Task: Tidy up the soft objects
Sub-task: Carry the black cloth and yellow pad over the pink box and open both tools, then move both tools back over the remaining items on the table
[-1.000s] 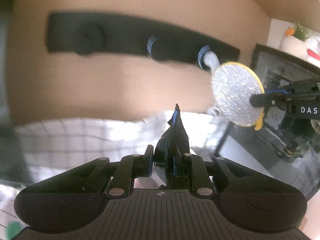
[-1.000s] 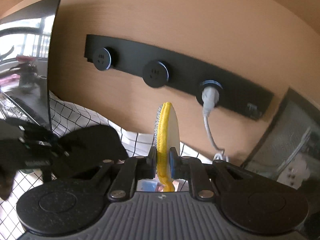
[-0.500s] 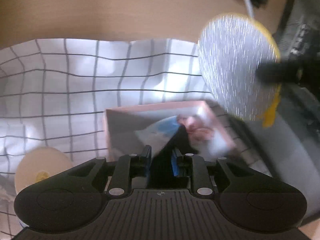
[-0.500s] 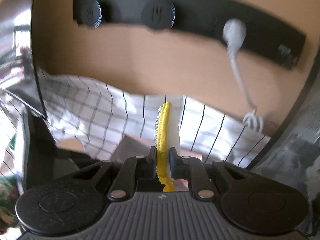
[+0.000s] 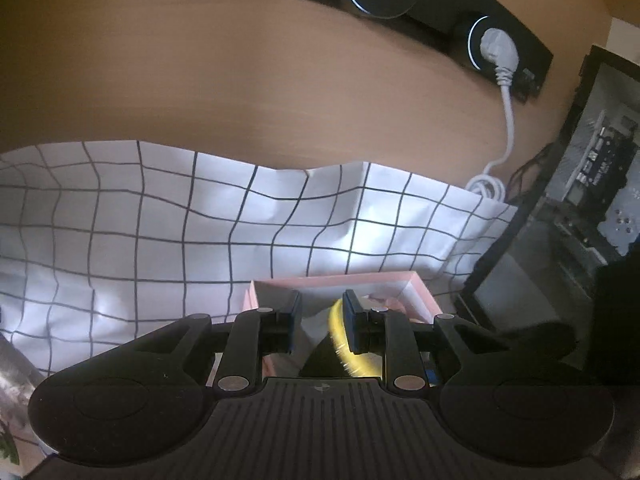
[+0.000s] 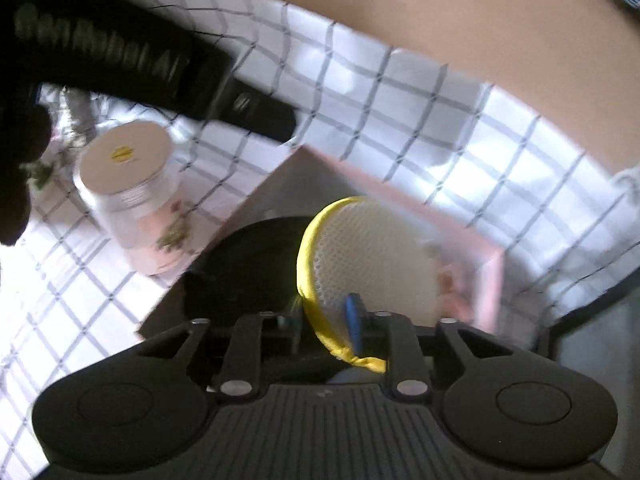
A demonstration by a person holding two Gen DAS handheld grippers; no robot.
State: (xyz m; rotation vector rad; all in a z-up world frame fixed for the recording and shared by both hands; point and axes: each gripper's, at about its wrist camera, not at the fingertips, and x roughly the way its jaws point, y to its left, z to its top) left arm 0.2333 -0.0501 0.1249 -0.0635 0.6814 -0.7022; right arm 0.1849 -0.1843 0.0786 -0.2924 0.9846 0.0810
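A round yellow-rimmed sponge pad (image 6: 368, 256) lies tilted in the pink box (image 6: 490, 280), beside a round black pad (image 6: 248, 264) in the same box. My right gripper (image 6: 328, 320) is open just above them, and the yellow pad leans against its right finger. In the left wrist view my left gripper (image 5: 322, 318) is open over the pink box (image 5: 336, 280), with the yellow pad's rim (image 5: 338, 336) blurred between its fingers. The left gripper also shows as a dark bar in the right wrist view (image 6: 132, 68).
A white checked cloth (image 5: 160, 216) covers the table against a wooden wall with a black socket strip (image 5: 440, 4) and a white plug cable (image 5: 506, 120). A lidded jar (image 6: 132, 200) stands left of the box. A dark computer case (image 5: 592, 200) stands at right.
Both grippers lowered to the pink box and opened. The left let go of the black pad and the right let go of the yellow pad; both pads now lie in the box.
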